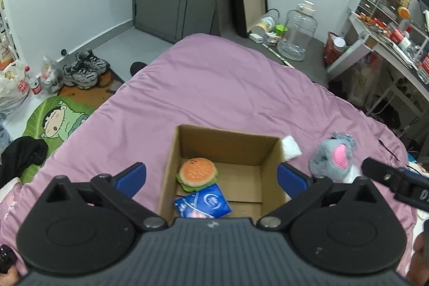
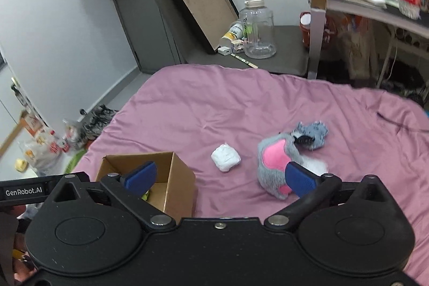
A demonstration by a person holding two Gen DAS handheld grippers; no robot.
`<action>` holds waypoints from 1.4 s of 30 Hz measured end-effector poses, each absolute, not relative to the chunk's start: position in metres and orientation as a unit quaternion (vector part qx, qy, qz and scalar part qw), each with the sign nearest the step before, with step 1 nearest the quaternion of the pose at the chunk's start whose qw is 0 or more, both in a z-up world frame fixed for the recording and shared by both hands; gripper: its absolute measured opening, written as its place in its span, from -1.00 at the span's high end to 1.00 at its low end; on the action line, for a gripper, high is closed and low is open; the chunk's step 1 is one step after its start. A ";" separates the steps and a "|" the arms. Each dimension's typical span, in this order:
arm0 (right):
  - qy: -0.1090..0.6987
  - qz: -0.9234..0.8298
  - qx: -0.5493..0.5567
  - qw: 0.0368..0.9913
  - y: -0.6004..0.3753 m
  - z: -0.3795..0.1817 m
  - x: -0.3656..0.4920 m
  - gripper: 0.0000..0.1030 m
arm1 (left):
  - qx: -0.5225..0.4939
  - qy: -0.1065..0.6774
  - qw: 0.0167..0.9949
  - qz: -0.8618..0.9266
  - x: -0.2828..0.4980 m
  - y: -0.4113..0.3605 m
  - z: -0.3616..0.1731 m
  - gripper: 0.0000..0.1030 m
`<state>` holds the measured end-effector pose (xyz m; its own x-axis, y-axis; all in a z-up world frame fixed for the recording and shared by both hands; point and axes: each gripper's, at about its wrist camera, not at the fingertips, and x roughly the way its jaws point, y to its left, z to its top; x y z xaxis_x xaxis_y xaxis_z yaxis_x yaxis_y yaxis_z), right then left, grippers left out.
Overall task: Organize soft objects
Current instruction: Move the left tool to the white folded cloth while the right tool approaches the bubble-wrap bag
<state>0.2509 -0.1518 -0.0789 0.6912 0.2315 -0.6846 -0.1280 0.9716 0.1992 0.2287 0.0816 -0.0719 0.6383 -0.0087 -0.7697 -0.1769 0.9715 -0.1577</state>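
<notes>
Cardboard box [image 1: 225,152] holding a burger plush [image 1: 198,173] lies between the wide, empty left gripper [image 1: 214,176]; right gripper [image 2: 219,177] likewise wide, on a purple bed [image 1: 214,87].

I see a bed under a wrinkled purple sheet [image 1: 214,87]. Directly on it sit an open cardboard box [image 1: 270,160], a white soft bundle [image 2: 225,157] and a grey-and-pink plush [image 2: 278,157], spaced apart.

Both wrist cameras look steeply down along their own fingers from close above the bed [image 1: 214,87]. The left centres on the box [image 1: 222,170] at 6 o'clock; the right sees it at 8 o'clock. Both share box, plush [image 2: 281,160] and jug [image 2: 257,26].
</notes>
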 end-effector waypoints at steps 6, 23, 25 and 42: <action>0.399 0.134 0.081 0.903 -0.168 -0.083 0.252 -1.00 | -0.089 0.410 0.907 0.050 0.224 0.055 -0.062 -1.00; 0.404 0.133 0.106 0.899 -0.240 -0.094 0.267 -1.00 | -0.048 0.401 0.912 0.072 0.236 -0.013 -0.049 -1.00; 0.404 0.130 0.119 0.897 -0.250 -0.096 0.267 -1.00 | -0.046 0.401 0.912 0.072 0.238 -0.021 -0.050 -1.00; 0.392 0.110 0.242 0.880 -0.319 -0.126 0.287 -0.88 | -0.073 0.398 0.913 0.050 0.267 -0.076 -0.077 -0.93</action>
